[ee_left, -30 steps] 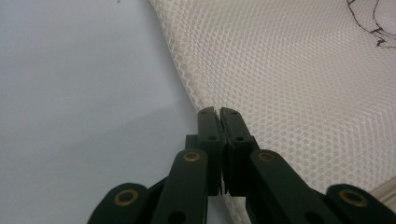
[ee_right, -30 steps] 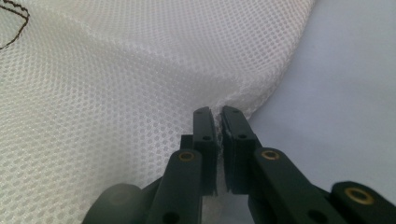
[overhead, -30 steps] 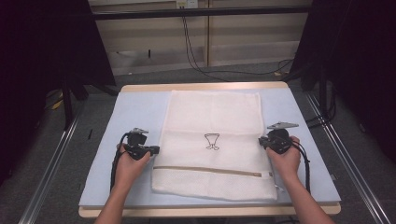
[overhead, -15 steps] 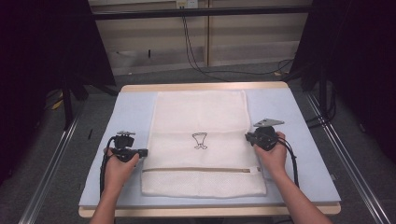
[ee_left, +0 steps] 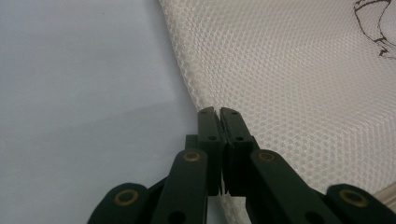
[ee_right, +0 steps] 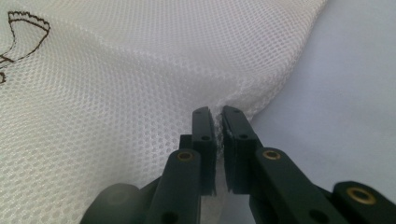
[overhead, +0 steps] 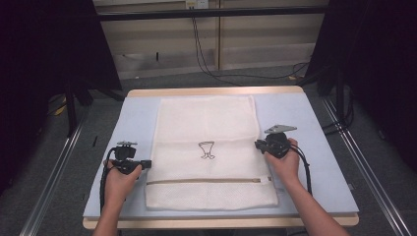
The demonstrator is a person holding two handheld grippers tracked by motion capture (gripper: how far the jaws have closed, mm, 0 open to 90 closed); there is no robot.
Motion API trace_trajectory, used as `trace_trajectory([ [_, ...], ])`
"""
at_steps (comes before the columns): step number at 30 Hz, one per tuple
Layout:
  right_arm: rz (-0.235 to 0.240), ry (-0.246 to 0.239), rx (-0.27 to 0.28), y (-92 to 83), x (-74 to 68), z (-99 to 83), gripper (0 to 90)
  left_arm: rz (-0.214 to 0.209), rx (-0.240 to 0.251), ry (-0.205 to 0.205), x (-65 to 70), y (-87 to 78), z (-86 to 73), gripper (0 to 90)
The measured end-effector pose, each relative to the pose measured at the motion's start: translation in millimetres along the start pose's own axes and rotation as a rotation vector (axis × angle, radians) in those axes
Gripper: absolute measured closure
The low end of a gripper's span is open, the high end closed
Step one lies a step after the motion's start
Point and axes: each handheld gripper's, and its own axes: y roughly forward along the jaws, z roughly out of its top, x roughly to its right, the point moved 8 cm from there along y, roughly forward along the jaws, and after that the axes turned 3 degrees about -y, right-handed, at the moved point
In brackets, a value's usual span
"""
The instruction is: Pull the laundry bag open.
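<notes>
The mesh laundry bag lies flat on the table. The left gripper and right gripper each pinch 1 side edge (zipper end nearest the person); folding looks barely begun.

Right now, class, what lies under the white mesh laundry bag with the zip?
Under the white mesh laundry bag lies the pale blue mat, bare around its edges, on a wooden table. The mat beneath the mesh is covered, and the bag's contents cannot be seen.
</notes>
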Motion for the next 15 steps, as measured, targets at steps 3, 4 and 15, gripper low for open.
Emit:
trace_trajectory([
  [3,0.017,0.007,-0.003,-1.9,-3.5,-0.8,84.5,0.006,0.007,-0.012,-1.8,-1.5,-0.2,88.0],
  [4,0.018,-0.001,0.0,-2.4,-3.9,-0.8,84.5,0.01,0.005,-0.011,-2.4,-1.5,-0.4,88.0],
  [15,0.025,0.004,-0.014,-13.4,-8.9,-5.3,82.8,0.024,0.095,0.008,7.7,-9.0,15.2,67.0],
])
